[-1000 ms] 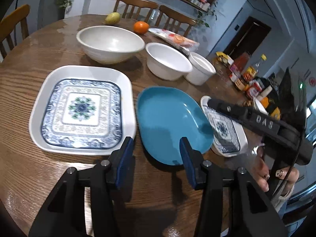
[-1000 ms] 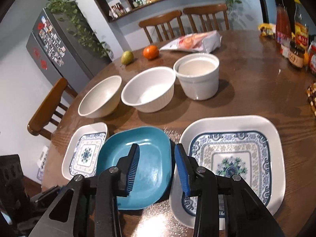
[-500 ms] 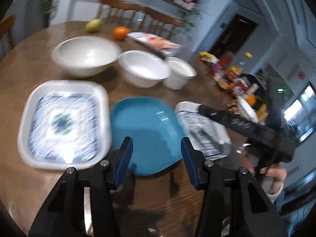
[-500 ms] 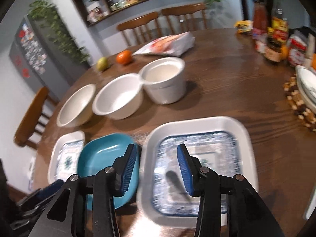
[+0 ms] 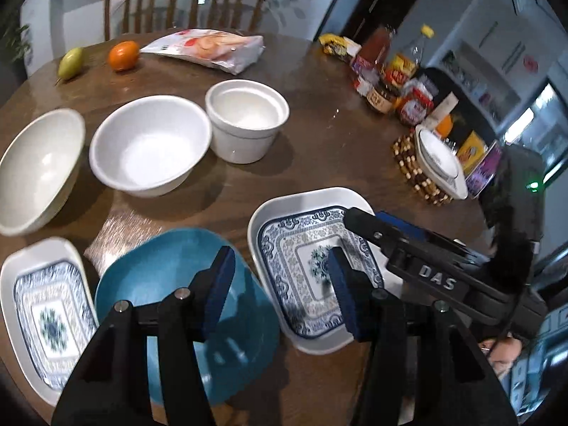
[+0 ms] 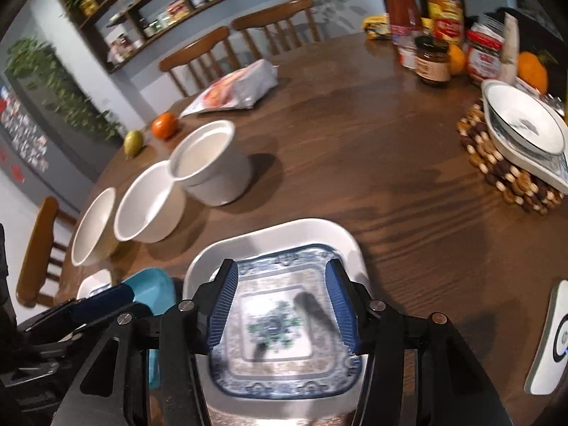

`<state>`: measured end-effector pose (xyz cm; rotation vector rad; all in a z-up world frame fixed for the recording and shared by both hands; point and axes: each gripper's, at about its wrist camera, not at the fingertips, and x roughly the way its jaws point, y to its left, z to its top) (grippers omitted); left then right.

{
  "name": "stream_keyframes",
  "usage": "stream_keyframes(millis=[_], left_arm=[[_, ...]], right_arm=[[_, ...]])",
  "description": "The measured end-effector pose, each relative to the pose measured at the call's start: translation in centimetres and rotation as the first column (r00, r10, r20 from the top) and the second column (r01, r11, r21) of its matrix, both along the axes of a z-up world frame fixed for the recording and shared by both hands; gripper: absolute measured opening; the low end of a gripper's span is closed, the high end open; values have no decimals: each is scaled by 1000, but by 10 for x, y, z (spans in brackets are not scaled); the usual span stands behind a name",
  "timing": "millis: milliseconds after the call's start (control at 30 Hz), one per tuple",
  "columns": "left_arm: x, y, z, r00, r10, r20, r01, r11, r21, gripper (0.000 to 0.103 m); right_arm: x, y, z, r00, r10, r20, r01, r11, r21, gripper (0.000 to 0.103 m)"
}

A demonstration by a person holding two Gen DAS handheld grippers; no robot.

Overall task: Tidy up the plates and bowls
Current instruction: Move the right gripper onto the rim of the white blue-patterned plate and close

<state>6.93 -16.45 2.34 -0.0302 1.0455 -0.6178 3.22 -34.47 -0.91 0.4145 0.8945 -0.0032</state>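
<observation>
A white square plate with blue pattern point(image 5: 301, 245) point(image 6: 280, 248) lies on the table's near side. A teal plate point(image 5: 170, 277) point(image 6: 152, 284) lies left of it, and a second patterned plate point(image 5: 39, 305) lies further left. Three white bowls stand behind in a row: wide point(image 5: 35, 174), middle point(image 5: 149, 149), and straight-sided point(image 5: 245, 120) point(image 6: 213, 163). My left gripper point(image 5: 280, 291) is open, above the gap between the teal and patterned plates. My right gripper point(image 6: 280, 305) is open above the patterned plate; it also shows in the left wrist view point(image 5: 419, 248).
A beaded trivet point(image 6: 511, 174) with stacked dishes point(image 6: 525, 131) sits at the right. Jars and bottles point(image 6: 433, 56) stand at the far right. A snack bag point(image 6: 238, 88), an orange point(image 6: 165, 125) and a pear point(image 6: 134, 142) lie at the back. A white device point(image 6: 550, 337) lies near right.
Both grippers have swung to the right. The left one moved from over the left patterned plate and teal plate toward the right patterned plate; the right one now centres over that plate.
</observation>
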Motion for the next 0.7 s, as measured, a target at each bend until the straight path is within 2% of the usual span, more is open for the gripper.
stream_keyframes(millis=[133,200,300,500,700], left_arm=[[16,-8,-7,999,-16,-38,16,1000,-7,52],[24,-17,-12,997,-27,-66,27,1000,-7,47],[28,-28,-21,994,-49,-95,52,998,29,44],[33,-35,-30,989,-63,-132,72,996,61,44],[34,-35,-33,986,-82,-148,91,994,58,44]], right_arm=[[1,-8,-4,1000,-19,-14,19,1000,7,53],[0,-11,-6,1000,-26,-15,26,1000,11,53],[-1,-14,-9,999,-32,-17,33,999,14,53],[-8,-17,-8,999,-39,2,39,999,11,53],[-12,-21,-10,998,-61,-8,61,998,5,53]])
